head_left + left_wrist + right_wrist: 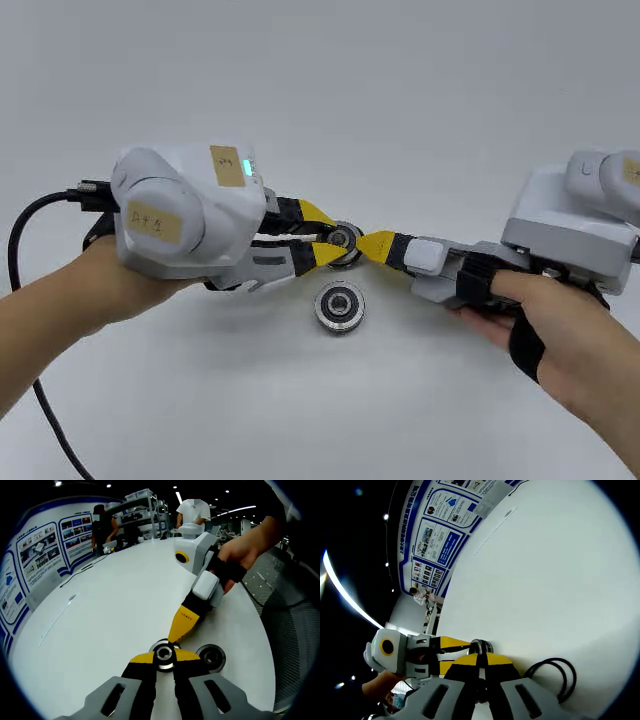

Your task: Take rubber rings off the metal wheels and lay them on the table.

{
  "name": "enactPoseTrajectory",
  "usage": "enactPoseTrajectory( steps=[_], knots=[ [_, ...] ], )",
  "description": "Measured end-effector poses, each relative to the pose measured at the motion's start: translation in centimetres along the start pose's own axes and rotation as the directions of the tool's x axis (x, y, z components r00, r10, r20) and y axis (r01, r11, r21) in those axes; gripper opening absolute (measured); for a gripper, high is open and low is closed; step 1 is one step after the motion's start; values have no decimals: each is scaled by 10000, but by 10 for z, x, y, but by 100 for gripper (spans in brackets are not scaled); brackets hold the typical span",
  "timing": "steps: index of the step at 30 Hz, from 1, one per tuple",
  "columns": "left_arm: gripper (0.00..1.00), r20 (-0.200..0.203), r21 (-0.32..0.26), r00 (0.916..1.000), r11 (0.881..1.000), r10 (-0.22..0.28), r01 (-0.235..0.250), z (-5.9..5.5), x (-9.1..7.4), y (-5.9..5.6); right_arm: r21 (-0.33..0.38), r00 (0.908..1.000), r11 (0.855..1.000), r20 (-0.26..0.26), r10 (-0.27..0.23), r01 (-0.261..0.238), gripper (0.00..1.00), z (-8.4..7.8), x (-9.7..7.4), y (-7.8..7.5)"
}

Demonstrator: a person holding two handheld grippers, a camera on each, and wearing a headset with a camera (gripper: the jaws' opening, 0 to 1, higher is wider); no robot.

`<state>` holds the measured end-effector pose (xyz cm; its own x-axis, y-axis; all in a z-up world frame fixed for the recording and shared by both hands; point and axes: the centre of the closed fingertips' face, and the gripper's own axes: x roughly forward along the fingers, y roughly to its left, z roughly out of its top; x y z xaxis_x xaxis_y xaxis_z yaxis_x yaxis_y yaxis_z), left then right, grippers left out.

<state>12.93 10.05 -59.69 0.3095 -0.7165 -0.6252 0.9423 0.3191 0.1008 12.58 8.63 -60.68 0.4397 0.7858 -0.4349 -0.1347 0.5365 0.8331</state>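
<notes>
My left gripper (328, 236), with its yellow-tipped jaws, was clamped on a small round metal wheel with a black rubber ring (347, 239), over the white table (420, 110). My right gripper (378, 246) had its jaws pressed together, the tips touching the rim of this wheel. Whether they pinched the rubber, I could not tell. A second wheel (340, 306) of the same kind lay flat on the table, near the held one.

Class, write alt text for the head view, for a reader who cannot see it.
Two hand-held grippers meet over a white table: the left hand-held gripper clamps a metal wheel between its yellow jaws, and the right hand-held gripper, shut, touches the wheel's edge. A second wheel lies flat on the table, nearer the person.
</notes>
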Motion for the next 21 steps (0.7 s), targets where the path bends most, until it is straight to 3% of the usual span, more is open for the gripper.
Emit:
enactPoseTrajectory(
  steps=[6, 14, 21],
  knots=[
    [12, 9, 2, 10000, 10000, 5, -5, 0, 0, 0, -147, 9999, 9998, 4, -116, 116, 5, 1, 0, 0],
    [12, 17, -19, 10000, 10000, 26, -26, 0, 0, 0, -920, 9985, 9943, -47, -543, 537, 5, 0, -1, 2],
    [12, 20, -22, 10000, 10000, 22, -22, 1, 0, 0, -931, 9992, 9949, 79, -389, 395, 9, -1, -1, 5]
  ],
)
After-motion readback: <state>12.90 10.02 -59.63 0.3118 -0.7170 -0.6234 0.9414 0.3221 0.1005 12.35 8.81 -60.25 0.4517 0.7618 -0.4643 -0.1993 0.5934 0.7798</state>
